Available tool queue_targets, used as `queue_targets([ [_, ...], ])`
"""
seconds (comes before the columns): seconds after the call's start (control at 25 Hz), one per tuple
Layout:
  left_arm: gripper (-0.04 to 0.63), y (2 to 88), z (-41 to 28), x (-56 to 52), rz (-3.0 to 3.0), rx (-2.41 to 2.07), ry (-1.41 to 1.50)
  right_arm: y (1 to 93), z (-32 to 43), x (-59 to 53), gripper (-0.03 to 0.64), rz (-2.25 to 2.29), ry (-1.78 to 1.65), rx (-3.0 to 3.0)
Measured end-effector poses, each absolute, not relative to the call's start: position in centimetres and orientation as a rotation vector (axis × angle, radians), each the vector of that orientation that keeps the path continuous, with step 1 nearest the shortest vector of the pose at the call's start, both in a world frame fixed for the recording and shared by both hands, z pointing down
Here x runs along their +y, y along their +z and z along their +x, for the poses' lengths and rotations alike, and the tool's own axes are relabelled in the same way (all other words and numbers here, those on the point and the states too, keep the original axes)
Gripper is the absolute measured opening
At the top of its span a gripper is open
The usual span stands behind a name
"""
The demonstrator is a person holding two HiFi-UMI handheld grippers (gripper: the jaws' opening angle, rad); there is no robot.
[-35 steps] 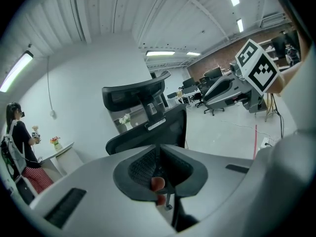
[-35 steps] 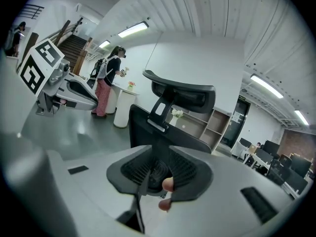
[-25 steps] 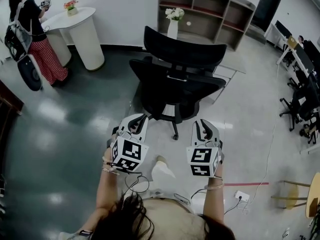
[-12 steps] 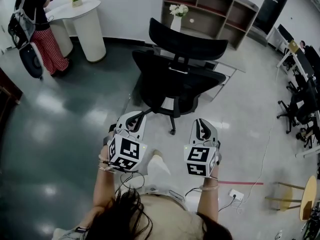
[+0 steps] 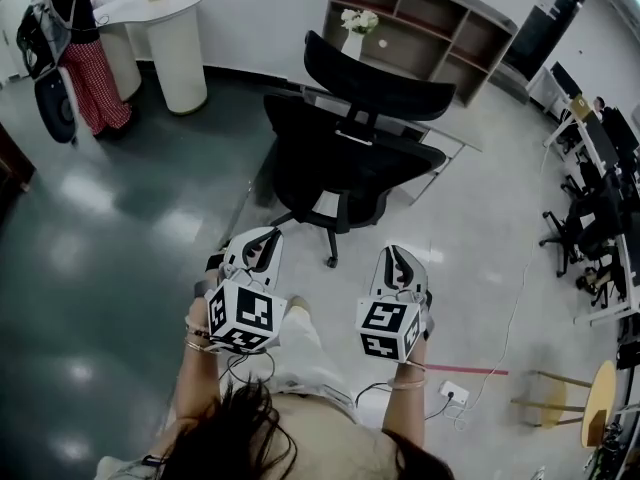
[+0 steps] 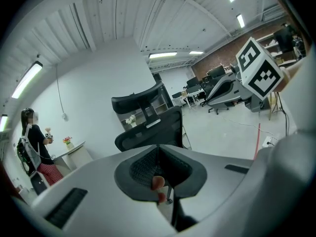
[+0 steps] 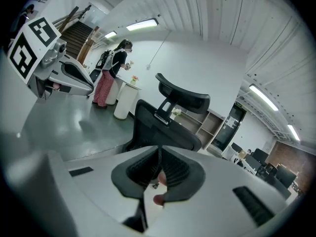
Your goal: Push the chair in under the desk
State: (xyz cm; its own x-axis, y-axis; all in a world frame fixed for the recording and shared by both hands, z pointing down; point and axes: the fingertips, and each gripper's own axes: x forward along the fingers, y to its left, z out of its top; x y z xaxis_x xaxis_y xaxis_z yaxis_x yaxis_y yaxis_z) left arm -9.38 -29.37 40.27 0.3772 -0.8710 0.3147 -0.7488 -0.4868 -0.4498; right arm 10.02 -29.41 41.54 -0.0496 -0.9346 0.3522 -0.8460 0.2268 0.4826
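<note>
Hovering near the chair (image 5: 350, 158) without touching it, left gripper (image 5: 262, 240) shut on nothing, right gripper (image 5: 397, 258) just closed, likewise empty.

Office (swivel chair (image 5: 345, 163), shelving (image 5: 430, 18))

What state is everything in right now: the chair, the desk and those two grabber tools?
Chair: upright, backrest toward the person, touched by neither gripper.
Desk: partly hidden behind the chair.
Left gripper: jaws together, nothing between them.
Right gripper: jaws have just been closing, now together, nothing between them.
Flower vase: upright.
</note>
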Motion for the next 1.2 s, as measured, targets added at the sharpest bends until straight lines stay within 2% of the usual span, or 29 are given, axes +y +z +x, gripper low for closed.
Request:
queue_targets([
  [0.52, 0.021, 40.0, -10.4, -27.8, -2.402, 1.521, -0.691, 41.7, 9.5, -28.2, 0.037, 1.593, -0.235, -1.903],
  [0.84, 0.022, 37.0, -11.3, -27.0, -2.506, 1.623, -0.391, 41.5, 8.6, -28.1, 0.037, 1.57, -0.261, -1.917],
  [1.2, 0.023, 35.0, -11.6, -26.5, -2.506, 1.662, -0.212, 41.5, 8.9, -28.1, 0.037, 1.57, -0.261, -1.919],
])
